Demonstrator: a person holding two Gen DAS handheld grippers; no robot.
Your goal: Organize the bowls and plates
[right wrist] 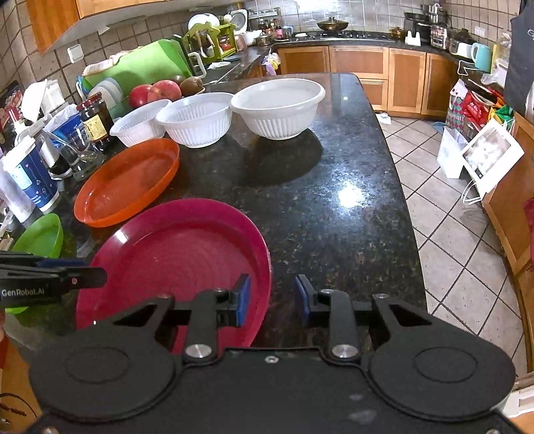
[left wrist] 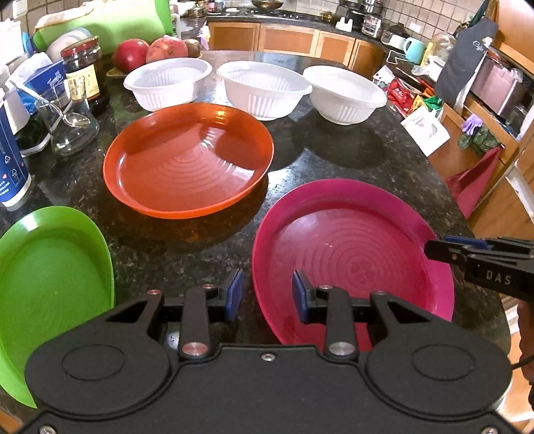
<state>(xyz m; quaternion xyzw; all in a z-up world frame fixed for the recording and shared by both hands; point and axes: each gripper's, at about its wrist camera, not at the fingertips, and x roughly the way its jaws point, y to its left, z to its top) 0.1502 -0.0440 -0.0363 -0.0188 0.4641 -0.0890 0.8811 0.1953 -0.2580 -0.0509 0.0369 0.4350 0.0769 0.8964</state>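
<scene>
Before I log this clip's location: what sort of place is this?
A home kitchen, most likely: a speckled dark granite island counter, wooden base cabinets under a tiled wall, and a cooktop with a dark wok at the back.

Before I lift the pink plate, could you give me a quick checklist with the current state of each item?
1. Left claw open, straddling the pink plate near-left rim: ok.
2. Right claw open, straddling the plate's right rim: ok.
3. Pink plate holds nothing: ok.
4. Orange plate holds nothing, ready as a stacking base: ok.
5. Green plate apart from the pink plate: ok.
6. Three white bowls sit beyond the plates, out of the lifting path: ok.
</scene>
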